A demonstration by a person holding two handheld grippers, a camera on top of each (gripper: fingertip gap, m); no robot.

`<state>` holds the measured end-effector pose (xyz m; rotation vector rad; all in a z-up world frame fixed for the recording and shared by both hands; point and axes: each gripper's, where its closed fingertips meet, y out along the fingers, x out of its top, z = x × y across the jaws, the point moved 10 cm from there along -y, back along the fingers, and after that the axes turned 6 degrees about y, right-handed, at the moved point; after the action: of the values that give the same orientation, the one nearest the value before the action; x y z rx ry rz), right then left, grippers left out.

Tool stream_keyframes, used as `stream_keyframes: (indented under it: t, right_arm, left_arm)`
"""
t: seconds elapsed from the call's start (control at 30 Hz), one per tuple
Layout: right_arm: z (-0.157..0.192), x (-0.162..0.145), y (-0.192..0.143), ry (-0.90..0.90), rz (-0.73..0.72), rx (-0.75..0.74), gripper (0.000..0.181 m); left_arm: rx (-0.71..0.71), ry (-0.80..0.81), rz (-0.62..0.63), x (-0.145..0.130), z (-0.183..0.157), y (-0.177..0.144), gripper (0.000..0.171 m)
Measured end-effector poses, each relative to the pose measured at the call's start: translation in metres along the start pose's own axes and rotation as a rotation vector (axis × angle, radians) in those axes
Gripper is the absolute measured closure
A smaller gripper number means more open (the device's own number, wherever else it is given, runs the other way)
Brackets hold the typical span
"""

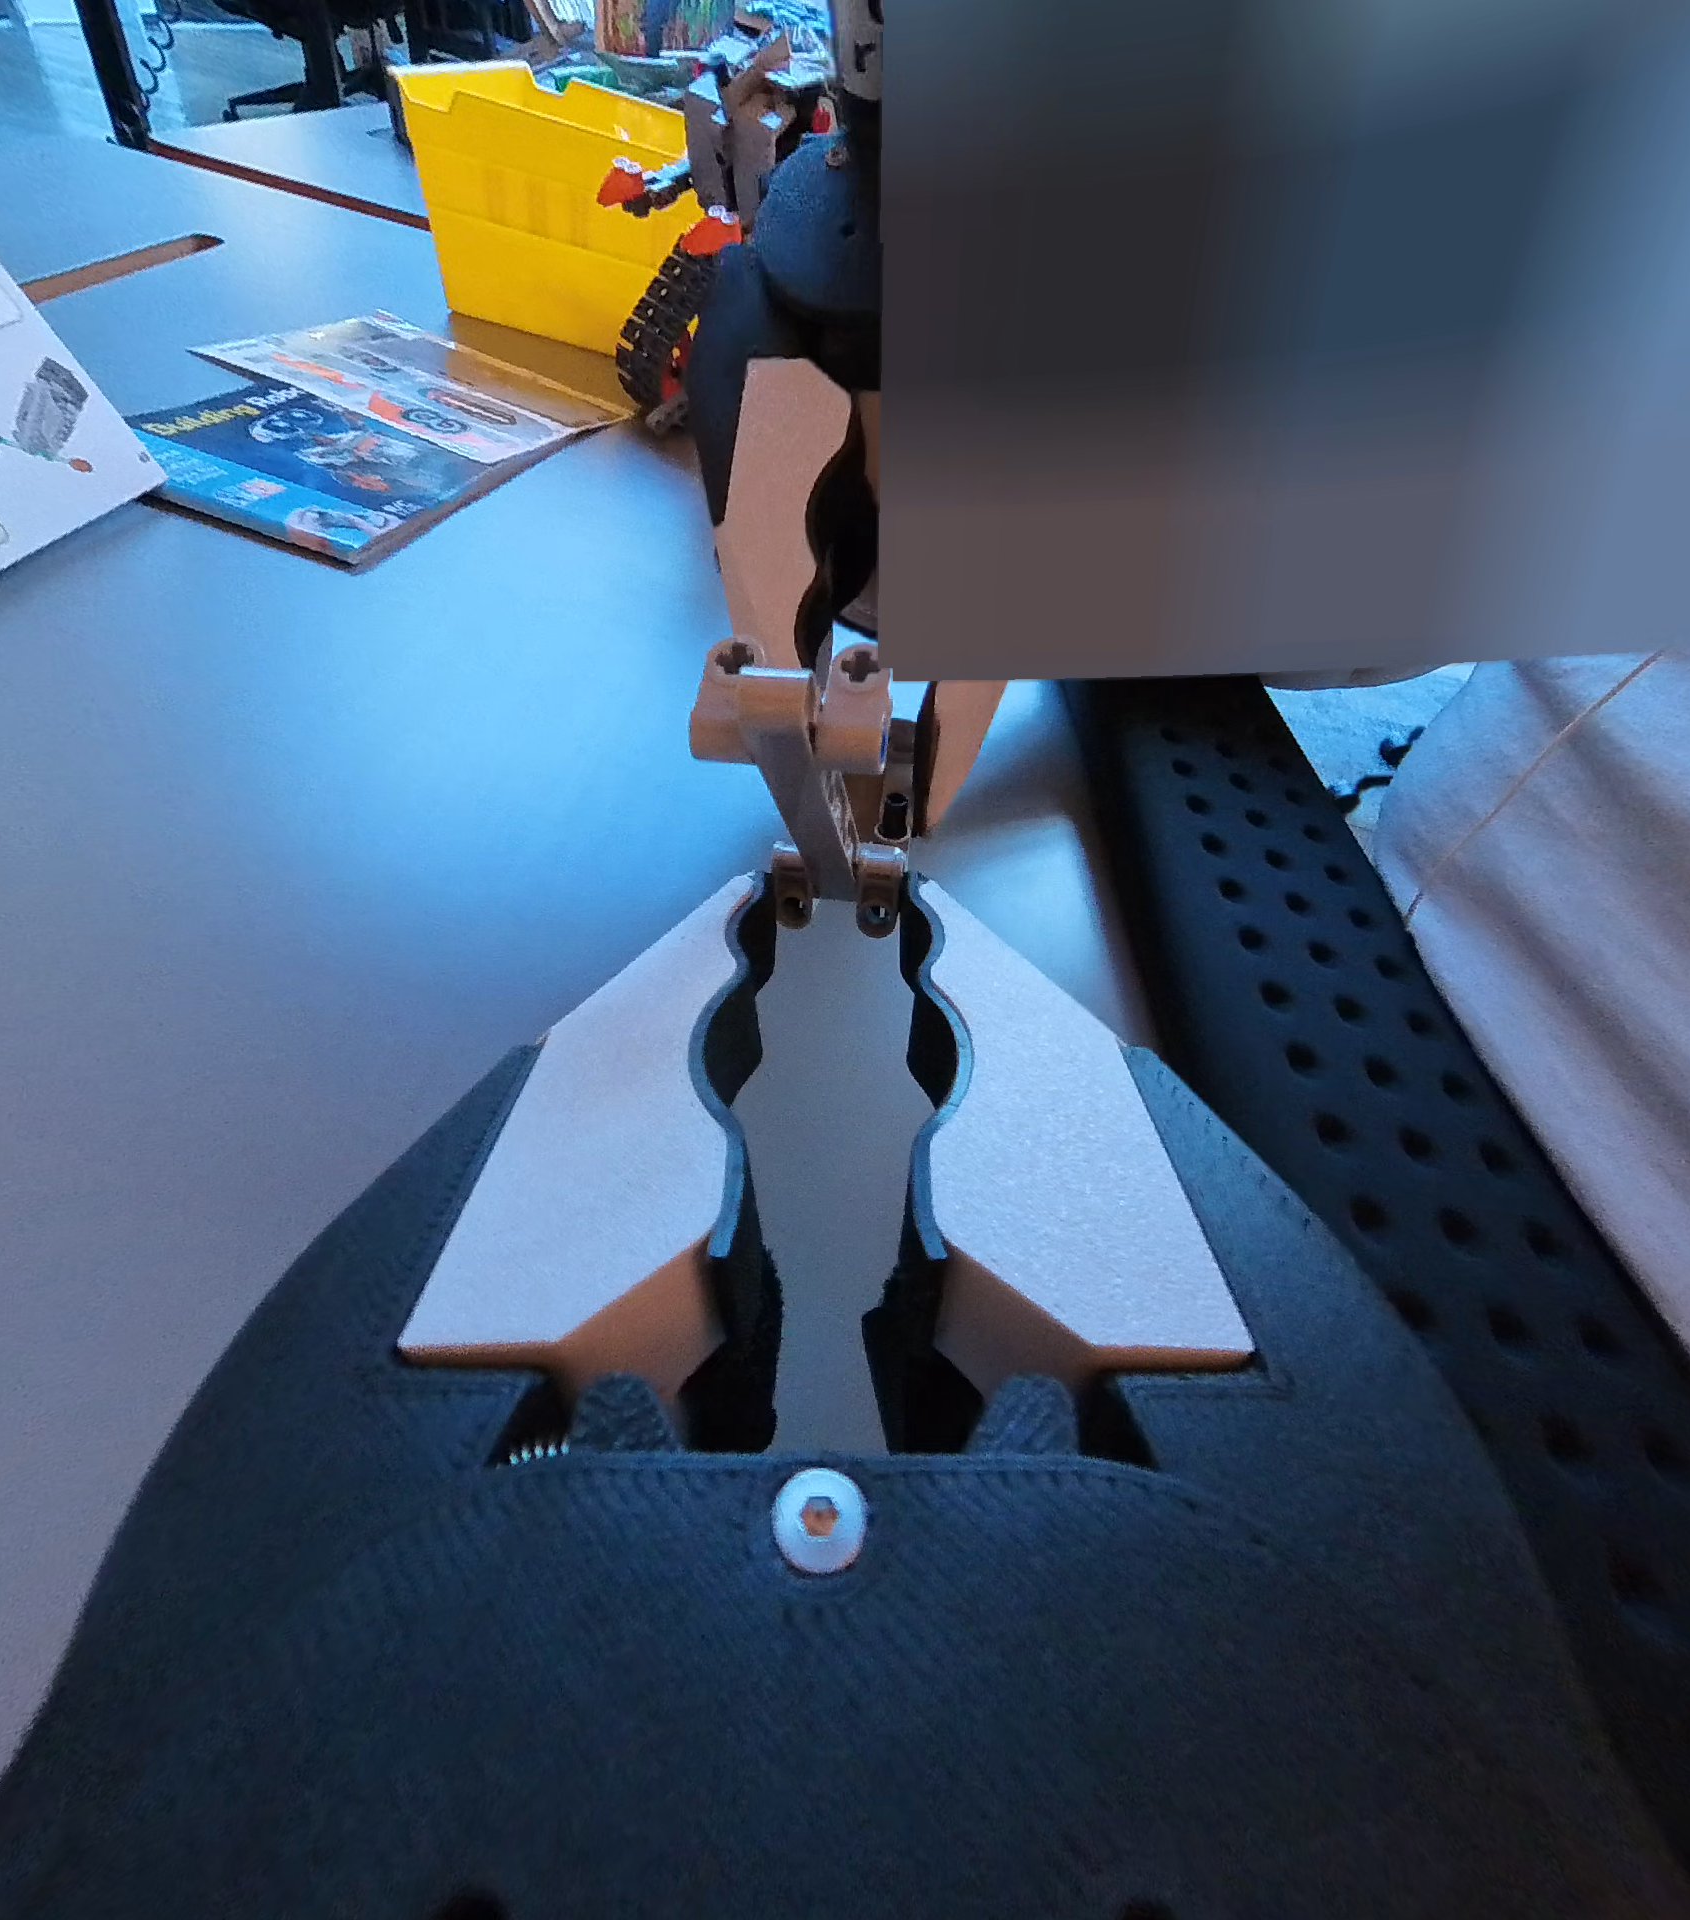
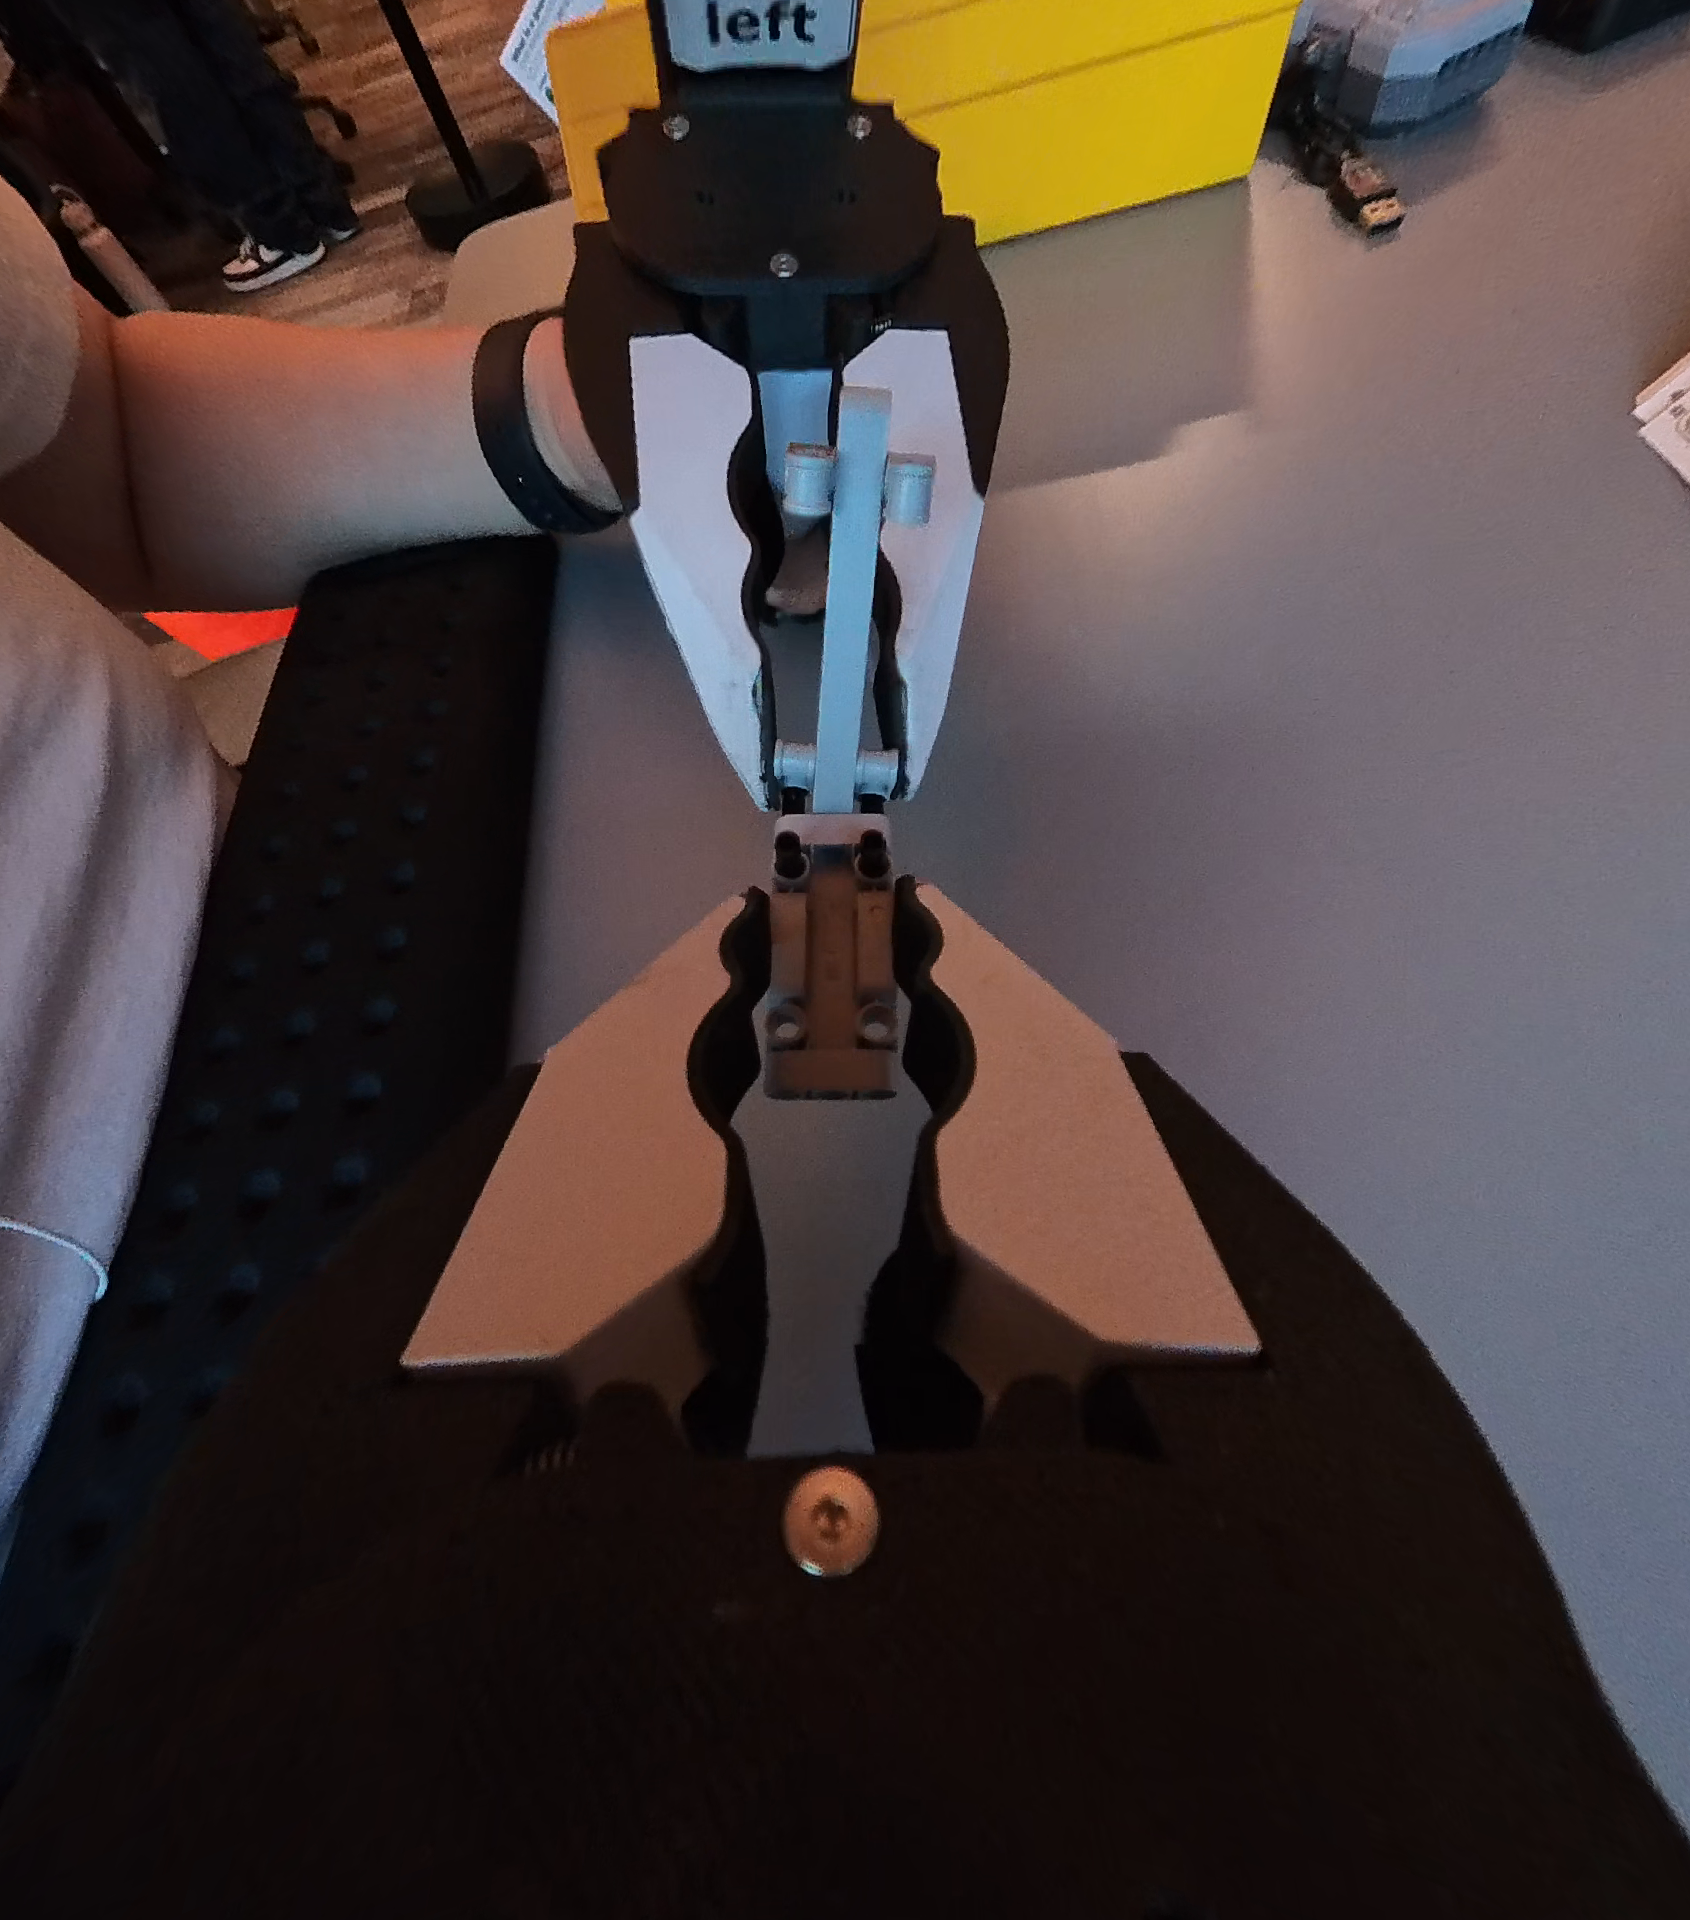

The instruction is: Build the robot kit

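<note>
From the left wrist view, the left gripper [image 1: 836, 899] has its fingers clamped on the near end of a long grey beam piece [image 1: 805, 774], pinching the two little connector studs right at the fingertips. The beam runs away toward the right gripper [image 1: 815, 582], which comes in from the far side, half hidden by a blurred patch. That hold is only at the very tips, so if either hand twists, I reckon the beam pivots out or pops loose onto the grey surface [image 1: 249, 935]. Further back sit a yellow bin [image 1: 540, 229], a tracked brick vehicle [image 1: 675, 301] and some instruction booklets [image 1: 342, 436], with a black perforated mat [image 1: 1340, 1039] on the right.

From the right wrist view, the right gripper [image 2: 830, 914] is closed on a short grey block assembly [image 2: 828, 997], held between the fingers near the tips. Its black pins sit just shy of, or maybe touching, the beam's end; can't tell which. The left gripper [image 2: 830, 790] faces it, holding the beam at a slight slant. That slant is my worry: push the parts together misaligned and the pins could jam or the beam could slip in the grip. The person's forearm [image 2: 301, 436] hangs near the mat edge [image 2: 353, 935], so a bump there could jog things too.
</note>
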<state>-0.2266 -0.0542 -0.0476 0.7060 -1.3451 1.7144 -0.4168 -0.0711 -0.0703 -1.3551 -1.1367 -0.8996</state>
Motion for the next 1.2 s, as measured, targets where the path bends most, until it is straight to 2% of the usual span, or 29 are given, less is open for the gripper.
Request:
stream_keyframes:
  t: [0.4,0.83,1.1,1.2]
  right_arm:
    - [-0.004,0.006,-0.007,0.066,-0.233,0.026,0.158]
    - [-0.010,0.001,0.001,0.171,-0.391,0.066,0.158]
    - [-0.010,-0.001,0.007,0.187,-0.400,0.025,0.158]
    - [-0.013,-0.003,0.010,0.238,-0.401,0.064,0.158]
  left_arm:
    - [0.025,-0.061,-0.219,0.008,0.006,-0.012,0.150]
    - [0.026,-0.127,-0.324,0.009,0.013,-0.018,0.150]
    - [0.049,-0.135,-0.333,0.007,0.015,-0.019,0.150]
    - [0.060,-0.137,-0.329,0.007,0.016,-0.019,0.150]
